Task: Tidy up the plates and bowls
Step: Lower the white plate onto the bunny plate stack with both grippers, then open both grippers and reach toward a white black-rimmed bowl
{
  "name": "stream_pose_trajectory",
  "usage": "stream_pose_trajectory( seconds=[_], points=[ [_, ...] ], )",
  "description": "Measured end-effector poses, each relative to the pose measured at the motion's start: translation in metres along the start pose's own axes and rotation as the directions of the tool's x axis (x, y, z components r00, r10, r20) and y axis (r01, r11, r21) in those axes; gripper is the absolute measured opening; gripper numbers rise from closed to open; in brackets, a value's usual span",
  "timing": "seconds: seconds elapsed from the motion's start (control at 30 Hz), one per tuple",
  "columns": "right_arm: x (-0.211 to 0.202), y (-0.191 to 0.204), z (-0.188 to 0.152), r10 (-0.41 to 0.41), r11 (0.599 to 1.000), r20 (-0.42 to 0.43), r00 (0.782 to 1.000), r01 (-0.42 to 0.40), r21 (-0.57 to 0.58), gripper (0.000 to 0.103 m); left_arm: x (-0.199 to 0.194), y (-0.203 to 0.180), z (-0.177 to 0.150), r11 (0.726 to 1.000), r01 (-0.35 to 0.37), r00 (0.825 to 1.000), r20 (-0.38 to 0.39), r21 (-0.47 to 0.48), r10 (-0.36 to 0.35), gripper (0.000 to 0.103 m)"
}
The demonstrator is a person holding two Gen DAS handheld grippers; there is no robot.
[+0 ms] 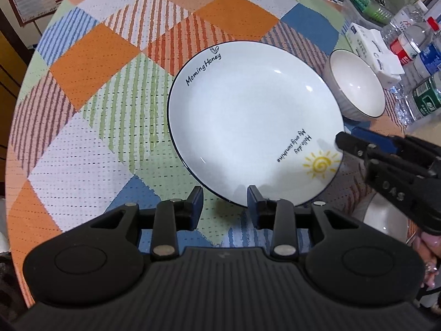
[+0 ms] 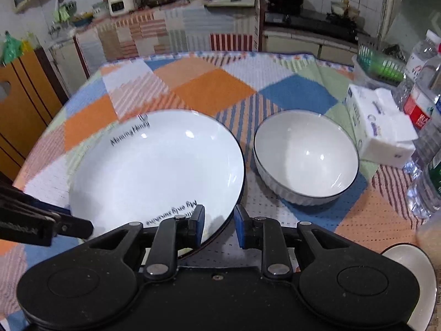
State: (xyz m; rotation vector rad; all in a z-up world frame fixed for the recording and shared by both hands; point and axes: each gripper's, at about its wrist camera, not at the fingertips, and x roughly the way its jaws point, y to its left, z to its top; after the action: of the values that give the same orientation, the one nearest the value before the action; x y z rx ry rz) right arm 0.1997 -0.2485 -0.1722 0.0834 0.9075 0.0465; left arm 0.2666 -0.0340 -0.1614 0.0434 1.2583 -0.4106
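Note:
A white plate with a dark rim, black lettering and a yellow sun lies on the checked tablecloth. To its right stands a white ribbed bowl. My left gripper is open at the plate's near edge: one finger is over the rim, the other over the cloth. My right gripper straddles the plate's rim by the sun. Its jaws are narrow but open, one pad over the plate, one outside it, and neither presses on the rim.
A tissue pack, several water bottles and a green rack crowd the table's right side. Another white dish sits at the near right. A hand holds the right gripper.

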Motion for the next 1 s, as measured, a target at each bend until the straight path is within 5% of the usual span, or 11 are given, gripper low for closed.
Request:
stream_pose_trajectory(
  seconds=[0.33, 0.73, 1.0],
  points=[
    [-0.071, 0.009, 0.006, 0.066, 0.996, 0.093, 0.993, -0.060, -0.068, 0.031, -0.053, -0.028, -0.015, 0.996, -0.052, 0.998, 0.031, 0.074, 0.049, 0.046],
    [-0.146, 0.006, -0.010, 0.052, 0.991, 0.137, 0.989, -0.034, -0.130, 0.057, -0.130, -0.060, -0.049, 0.980, -0.116, 0.984, 0.156, 0.161, 0.091, 0.076],
    [-0.186, -0.001, -0.029, 0.028, 0.986, 0.137, 0.990, -0.004, -0.169, 0.075, -0.163, -0.087, -0.076, 0.968, -0.126, 0.976, 0.202, 0.219, 0.081, 0.088]
  ],
)
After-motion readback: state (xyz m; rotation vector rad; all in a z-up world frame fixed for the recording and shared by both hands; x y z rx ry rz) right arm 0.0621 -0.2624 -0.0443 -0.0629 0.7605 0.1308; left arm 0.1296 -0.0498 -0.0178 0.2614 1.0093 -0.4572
